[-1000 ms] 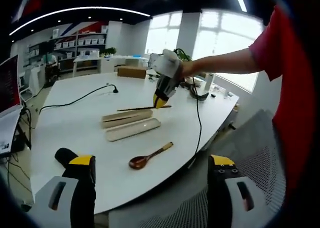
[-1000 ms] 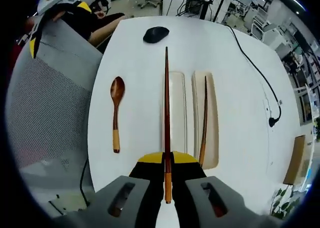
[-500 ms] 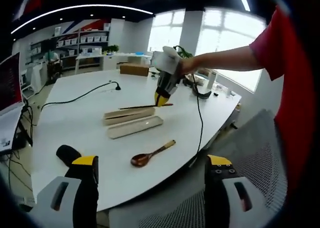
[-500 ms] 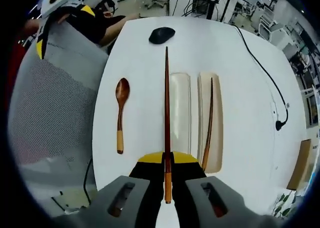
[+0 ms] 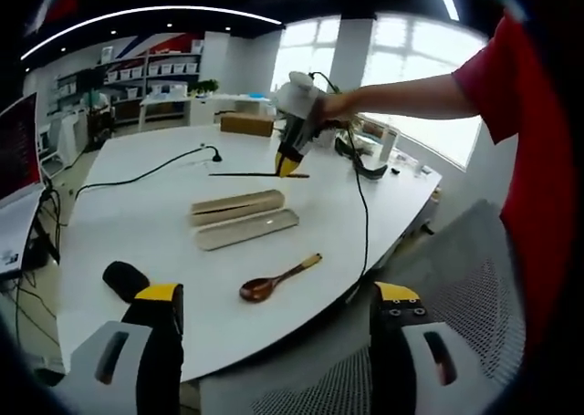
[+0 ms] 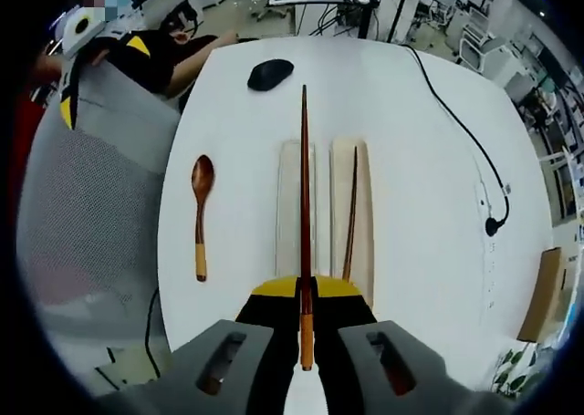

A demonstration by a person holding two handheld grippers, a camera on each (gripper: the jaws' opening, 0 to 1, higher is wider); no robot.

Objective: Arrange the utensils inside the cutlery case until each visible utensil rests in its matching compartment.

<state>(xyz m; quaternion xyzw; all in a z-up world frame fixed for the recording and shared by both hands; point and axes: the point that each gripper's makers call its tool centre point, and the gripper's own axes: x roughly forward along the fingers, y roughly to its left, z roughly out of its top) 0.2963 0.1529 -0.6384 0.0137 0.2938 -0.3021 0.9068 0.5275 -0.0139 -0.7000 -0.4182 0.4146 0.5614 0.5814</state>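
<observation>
— Right gripper view first: where does the held chopstick (image 6: 304, 205) lie against the case?

— The right gripper (image 6: 305, 298) has its jaws closed on the pale handle end, and the stick runs straight out ahead along the jaws. Below it on the bench (image 6: 420, 160) sit two long shallow trays side by side, lengthwise in the same direction. The stick's line falls between them, over the inner edge of the left tray (image 6: 292, 205). In the right tray (image 6: 351, 210) lies a second chopstick (image 6: 350, 212), nearly parallel to the held one.

— So the axes already agree?

— Near enough, I'd judge. What's left is a small sideways shift toward the tray with the mate, then a descent; the stick hangs well above the bench, as the left gripper view shows it (image 5: 258, 174) raised clear over the trays (image 5: 239, 219).

— And the spoon (image 6: 199, 216)?

— On the bench beside the left tray, apart from it, bowl pointing away from the right gripper. In the left gripper view it (image 5: 278, 279) lies nearer the left gripper (image 5: 272, 342), whose jaws are spread wide and hold nothing. That hand looks the better placed for it.
</observation>
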